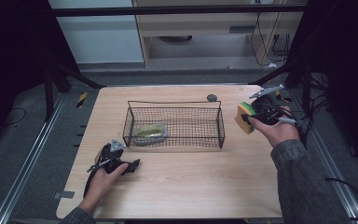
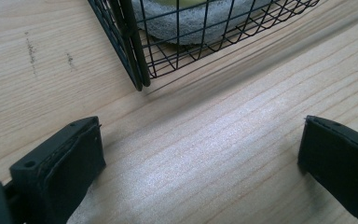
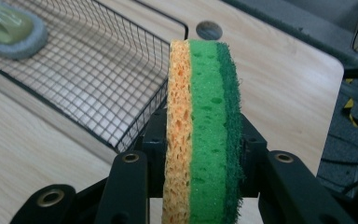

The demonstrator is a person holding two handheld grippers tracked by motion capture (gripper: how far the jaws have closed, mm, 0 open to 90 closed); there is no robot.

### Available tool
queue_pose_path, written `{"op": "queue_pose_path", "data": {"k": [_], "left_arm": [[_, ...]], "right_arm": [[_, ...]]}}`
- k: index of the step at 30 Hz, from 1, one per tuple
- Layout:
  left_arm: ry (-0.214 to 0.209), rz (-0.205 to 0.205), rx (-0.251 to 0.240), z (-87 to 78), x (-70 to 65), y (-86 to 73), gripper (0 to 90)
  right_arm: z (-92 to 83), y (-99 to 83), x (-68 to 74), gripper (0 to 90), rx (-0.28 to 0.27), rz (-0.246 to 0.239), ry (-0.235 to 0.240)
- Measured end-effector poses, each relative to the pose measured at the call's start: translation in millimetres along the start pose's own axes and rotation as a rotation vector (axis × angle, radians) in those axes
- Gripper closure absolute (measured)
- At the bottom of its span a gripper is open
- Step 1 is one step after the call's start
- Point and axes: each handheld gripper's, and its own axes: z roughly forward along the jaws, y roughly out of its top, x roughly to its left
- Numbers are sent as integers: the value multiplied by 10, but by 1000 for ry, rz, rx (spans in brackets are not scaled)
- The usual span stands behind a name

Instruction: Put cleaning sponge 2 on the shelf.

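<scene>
From the high view, the wire basket (image 1: pixel 175 123) sits mid-tabletop (image 1: pixel 191 177) and serves as the landmark. Off its right end, lifted clear of the wood, the right claw (image 1: pixel 248 119) pinches a sponge (image 1: pixel 244 117), orange and green layers on edge. Near the basket's front-left corner the left claw (image 1: pixel 133 165) rests low on the tabletop with nothing in it. Inside the basket, toward its left end, lies a grey-rimmed scrubber pad (image 1: pixel 150 133). Beyond the basket's far right corner there is a small round grommet (image 1: pixel 211 97) in the wood.

Over to the left gripper view: the left claw (image 2: pixel 200 149) is spread wide over bare tabletop, the basket's corner (image 2: pixel 135 56) just ahead and the pad (image 2: pixel 186 25) showing behind the mesh.

Now the right gripper view: the right claw (image 3: pixel 200 154) is pressed in on the sponge (image 3: pixel 203 135) from both flat faces, orange side toward the basket (image 3: pixel 98 79), dark scouring side away.

The step looks like carrying the sponge into the basket. To do it well, the person should keep the squeeze firm, bring the sponge above the right-hand rim before crossing, and lower it into the free right half, away from the pad, releasing only once it is low inside the basket.
</scene>
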Motion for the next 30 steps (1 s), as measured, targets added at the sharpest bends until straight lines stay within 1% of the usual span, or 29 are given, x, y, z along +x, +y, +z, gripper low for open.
{"op": "queue_pose_path", "data": {"k": [6, 9, 14, 17, 19, 22, 26, 27, 30], "left_arm": [[1, -1, -1, 0, -1, -1, 0], [2, -5, -5, 3, -4, -1, 0], [4, -3, -5, 3, -3, 0, 0], [5, -5, -5, 4, -5, 1, 0], [5, -5, -5, 5, -5, 1, 0], [5, -5, -5, 4, -4, 1, 0], [6, -5, -5, 4, -4, 1, 0], [6, -5, -5, 3, -5, 1, 0], [5, -5, -5, 3, -5, 1, 0]], "right_arm": [[-9, 185, 71, 646, -45, -37, -1], [5, 266, 108, 646, -58, -52, 4], [68, 389, 165, 648, -63, -79, 10], [119, 459, 179, 651, -66, -82, 40], [167, 494, 185, 652, -60, -81, 52], [229, 533, 211, 652, -80, -96, 73], [274, 582, 260, 652, -107, -110, 77], [290, 593, 270, 652, -121, -114, 83], [357, 614, 291, 651, -127, -118, 93]]}}
